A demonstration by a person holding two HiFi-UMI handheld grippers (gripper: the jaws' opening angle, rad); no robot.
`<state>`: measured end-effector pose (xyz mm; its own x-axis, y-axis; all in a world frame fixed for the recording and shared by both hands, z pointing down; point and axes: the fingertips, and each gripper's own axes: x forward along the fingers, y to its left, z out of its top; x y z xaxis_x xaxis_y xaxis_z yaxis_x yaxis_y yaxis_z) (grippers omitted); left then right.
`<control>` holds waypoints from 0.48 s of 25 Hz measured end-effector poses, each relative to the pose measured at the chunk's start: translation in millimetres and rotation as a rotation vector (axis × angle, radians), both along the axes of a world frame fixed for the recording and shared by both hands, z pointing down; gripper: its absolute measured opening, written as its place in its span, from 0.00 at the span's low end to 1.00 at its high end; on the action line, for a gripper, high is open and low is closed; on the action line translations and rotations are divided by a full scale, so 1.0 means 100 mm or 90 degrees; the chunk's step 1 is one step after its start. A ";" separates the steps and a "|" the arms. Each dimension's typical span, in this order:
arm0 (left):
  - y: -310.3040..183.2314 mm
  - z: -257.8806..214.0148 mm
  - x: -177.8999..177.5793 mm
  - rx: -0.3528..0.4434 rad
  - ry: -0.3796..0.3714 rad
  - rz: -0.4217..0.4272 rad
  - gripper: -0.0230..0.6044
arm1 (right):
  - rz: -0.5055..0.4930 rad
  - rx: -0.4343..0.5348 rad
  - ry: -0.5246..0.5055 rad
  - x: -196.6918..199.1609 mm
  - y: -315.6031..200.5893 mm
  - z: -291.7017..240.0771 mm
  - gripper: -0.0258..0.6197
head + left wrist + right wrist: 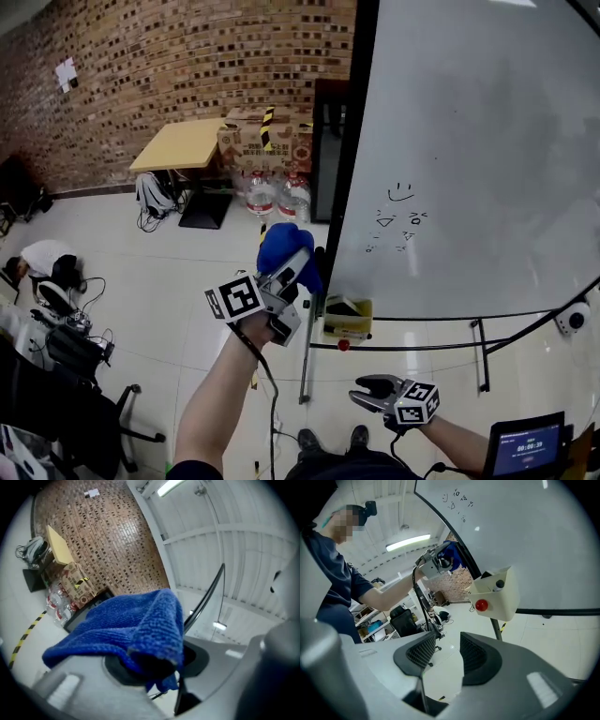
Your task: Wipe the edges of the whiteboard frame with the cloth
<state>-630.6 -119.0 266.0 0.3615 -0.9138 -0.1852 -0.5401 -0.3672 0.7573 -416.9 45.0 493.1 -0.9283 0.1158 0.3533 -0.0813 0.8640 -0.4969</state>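
A blue cloth (281,246) is bunched in my left gripper (296,270), which is shut on it and raised beside the lower left corner of the whiteboard (487,159). The cloth sits close to the black left frame edge (349,159); contact cannot be told. In the left gripper view the cloth (136,625) drapes over the left gripper (157,660) and hides the pads. My right gripper (372,391) hangs low in front of the board, open and empty. The right gripper view shows that gripper (443,653) with a clear gap, and the cloth (452,557) far off.
A cream holder box (347,319) with a red knob (343,344) hangs below the board's corner. The board's stand leg (307,366) reaches the floor. A wooden table (183,142), cardboard boxes (267,136) and water bottles (277,192) stand by the brick wall. An office chair (84,412) is at the left.
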 end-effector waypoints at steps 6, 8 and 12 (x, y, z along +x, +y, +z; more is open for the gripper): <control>-0.10 -0.36 0.04 0.029 -0.022 -0.004 0.26 | 0.001 0.013 -0.012 0.01 -0.13 -0.09 0.30; -0.16 -0.52 0.08 0.046 -0.033 0.007 0.26 | 0.008 0.017 -0.018 0.00 -0.23 -0.13 0.30; -0.40 -0.66 0.03 0.039 -0.070 -0.011 0.26 | 0.019 0.027 -0.025 -0.04 -0.48 -0.24 0.30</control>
